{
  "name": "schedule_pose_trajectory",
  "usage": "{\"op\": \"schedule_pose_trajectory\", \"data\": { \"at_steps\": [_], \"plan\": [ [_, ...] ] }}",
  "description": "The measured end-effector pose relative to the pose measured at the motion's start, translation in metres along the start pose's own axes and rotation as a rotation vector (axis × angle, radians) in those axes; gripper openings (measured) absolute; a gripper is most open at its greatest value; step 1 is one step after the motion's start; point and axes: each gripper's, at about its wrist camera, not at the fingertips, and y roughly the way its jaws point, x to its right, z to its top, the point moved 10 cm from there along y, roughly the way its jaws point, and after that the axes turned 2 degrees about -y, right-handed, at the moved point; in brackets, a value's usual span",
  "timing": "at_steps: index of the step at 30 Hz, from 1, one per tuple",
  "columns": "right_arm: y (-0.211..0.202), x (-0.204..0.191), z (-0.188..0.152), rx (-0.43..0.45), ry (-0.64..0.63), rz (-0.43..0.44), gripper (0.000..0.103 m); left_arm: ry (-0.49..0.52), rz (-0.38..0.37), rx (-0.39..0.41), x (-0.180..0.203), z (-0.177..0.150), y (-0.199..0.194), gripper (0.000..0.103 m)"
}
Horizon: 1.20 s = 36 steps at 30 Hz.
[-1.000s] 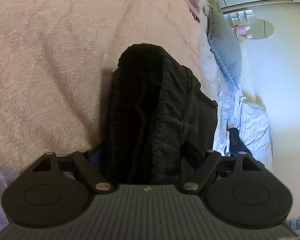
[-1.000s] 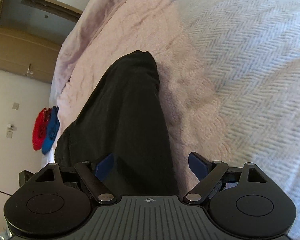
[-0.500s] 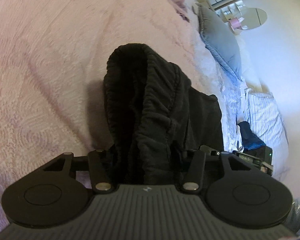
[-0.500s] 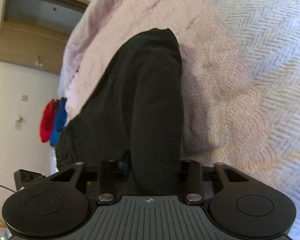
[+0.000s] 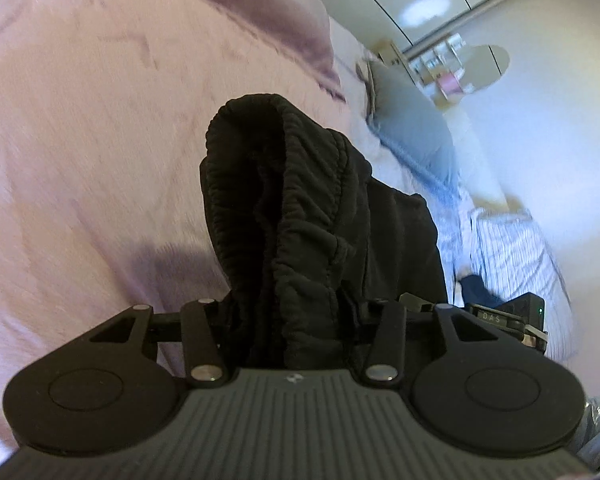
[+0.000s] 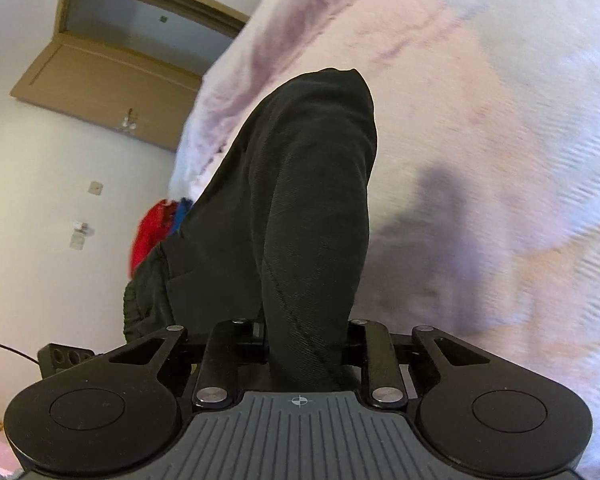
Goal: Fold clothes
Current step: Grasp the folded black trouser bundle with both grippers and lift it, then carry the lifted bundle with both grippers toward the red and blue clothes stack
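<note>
Gripping black trousers above the bed with both tools.

The left tool [image 5: 292,312] is clamping the gathered elastic waistband of the black trousers [image 5: 300,208], which are hanging raised over the pink bedspread [image 5: 100,152]; a grey pillow [image 5: 416,140] is lying further along the bed, to the right. The right tool [image 6: 306,332] is pinching a smooth fold of the same trousers [image 6: 300,184], with the pink bedspread [image 6: 460,128] lying beneath and a wooden door [image 6: 112,80] standing at far left.

Garment [image 5: 300,216] hangs between left claw [image 5: 296,320] and right claw [image 6: 306,344], above the bed [image 5: 100,160]; pillows [image 5: 416,140] behind.
</note>
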Motion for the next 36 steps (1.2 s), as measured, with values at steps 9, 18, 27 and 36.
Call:
{"op": "schedule_pose_trajectory", "data": {
  "at_steps": [9, 18, 27, 36],
  "plan": [
    [0.055, -0.121, 0.031, -0.038, -0.087, 0.123, 0.023, -0.044, 0.060, 0.162, -0.016, 0.066, -0.109, 0.042],
    [0.195, -0.259, 0.035, -0.072, -0.144, 0.200, 0.023, -0.051, 0.081, 0.252, -0.129, 0.178, -0.234, 0.042],
    [0.386, -0.397, 0.049, 0.060, -0.008, 0.203, 0.023, 0.087, 0.086, 0.200, -0.267, 0.383, -0.336, 0.042],
    [0.528, -0.493, 0.106, 0.103, 0.011, 0.161, 0.023, 0.057, 0.057, 0.216, -0.356, 0.534, -0.352, 0.043]
  ]
}}
